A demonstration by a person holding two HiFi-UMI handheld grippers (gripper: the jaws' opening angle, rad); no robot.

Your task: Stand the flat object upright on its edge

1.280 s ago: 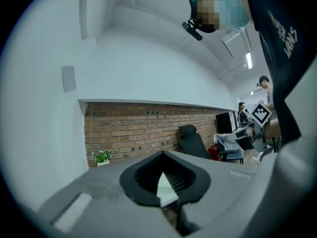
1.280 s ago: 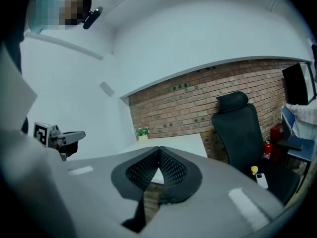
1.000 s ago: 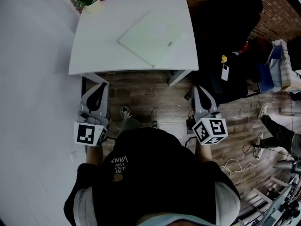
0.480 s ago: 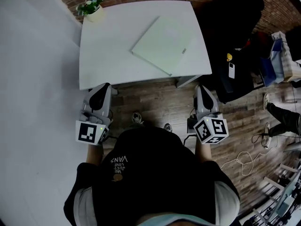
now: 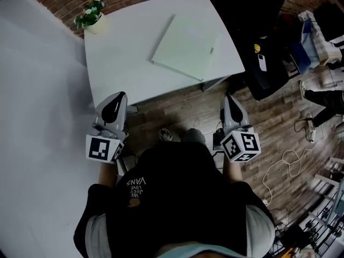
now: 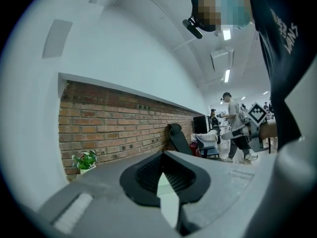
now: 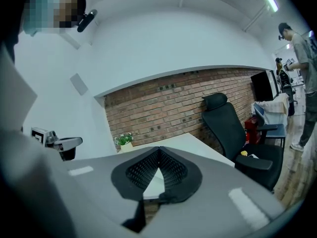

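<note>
Board (image 5: pixel 185 48) lies flat on the white table (image 5: pixel 123 63), more to the right side, with one corner close to the front edge. Nothing touches it. A small plant (image 5: pixel 90 16) stands at the far left corner, well apart from the board. I hold my left tongs (image 5: pixel 118 98) and right tongs (image 5: pixel 228 98) low, just in front of the table, over the wood floor (image 5: pixel 177 112). Both are closed tight with nothing in them. A black chair (image 5: pixel 258 9) stands right of the table.
</note>
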